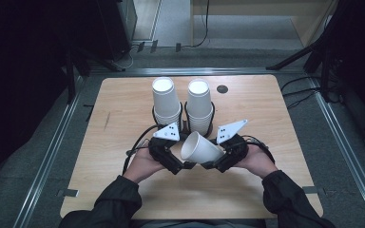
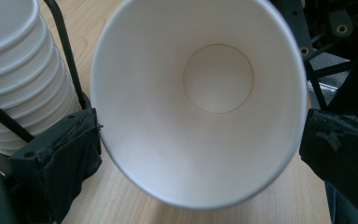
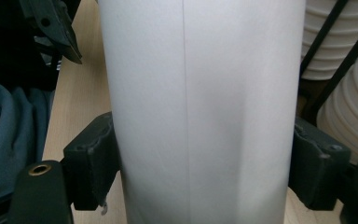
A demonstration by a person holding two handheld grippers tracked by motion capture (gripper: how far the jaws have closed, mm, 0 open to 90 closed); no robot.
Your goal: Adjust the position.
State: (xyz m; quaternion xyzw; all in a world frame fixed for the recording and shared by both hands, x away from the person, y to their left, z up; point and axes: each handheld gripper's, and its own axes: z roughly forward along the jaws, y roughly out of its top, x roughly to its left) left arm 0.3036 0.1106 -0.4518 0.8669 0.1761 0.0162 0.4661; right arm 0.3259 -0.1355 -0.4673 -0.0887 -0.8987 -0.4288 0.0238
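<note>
A white paper cup [image 1: 202, 149] hangs tilted above the front middle of the table, mouth toward the left. My right gripper [image 1: 215, 164] is shut on its lower wall; in the right gripper view both pads [image 3: 91, 161] press the cup's side [image 3: 200, 112]. My left gripper [image 1: 183, 165] meets the cup at its mouth. The left gripper view looks straight into the cup [image 2: 200, 93], and the two pads [image 2: 72, 149] lie against the rim on either side. The left gripper [image 2: 200, 135] and right gripper [image 3: 205, 158] each straddle the cup.
Two stacks of upside-down white cups [image 1: 166, 102] [image 1: 199, 104] stand in black wire holders just behind the grippers, close to the held cup. A stack [image 2: 14, 70] sits left of the left jaw. The wooden table [image 1: 123, 190] has a dark round hole [image 1: 222, 89] at the back.
</note>
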